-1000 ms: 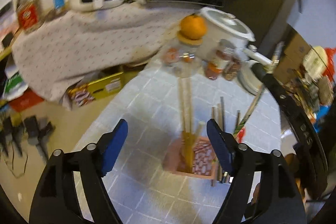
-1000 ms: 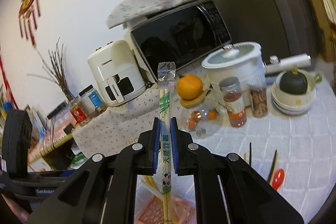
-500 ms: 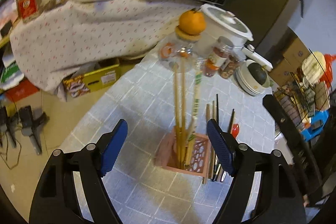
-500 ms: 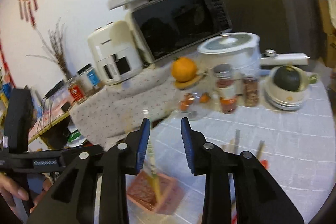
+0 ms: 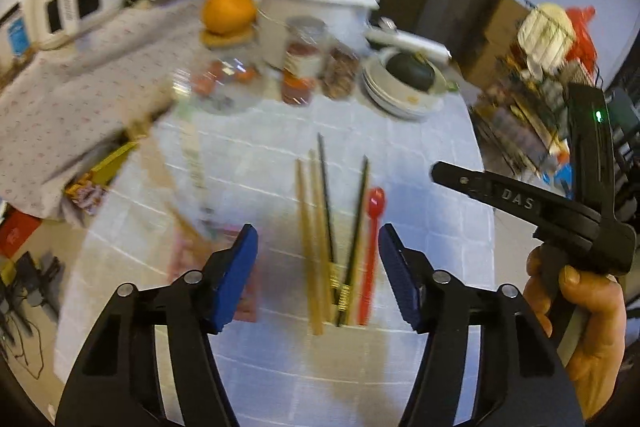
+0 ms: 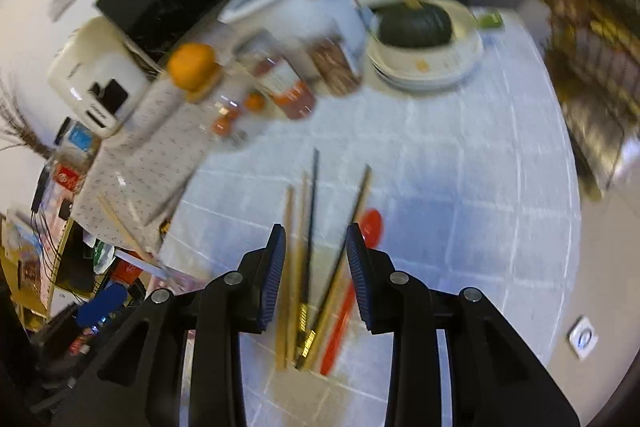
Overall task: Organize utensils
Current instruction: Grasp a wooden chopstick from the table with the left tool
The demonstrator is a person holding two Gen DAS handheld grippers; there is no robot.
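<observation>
Chopsticks (image 6: 308, 267) lie under both gaping, empty tools; only left view shows pink holder (image 5: 208, 259).

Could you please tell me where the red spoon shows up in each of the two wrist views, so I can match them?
Left wrist view: the red spoon lies on the tablecloth, rightmost of the loose utensils, just inside the left gripper's right finger.
Right wrist view: the red spoon pokes out to the right of the right gripper's right finger.
Shared landmark: the dark green squash on stacked plates.
</observation>
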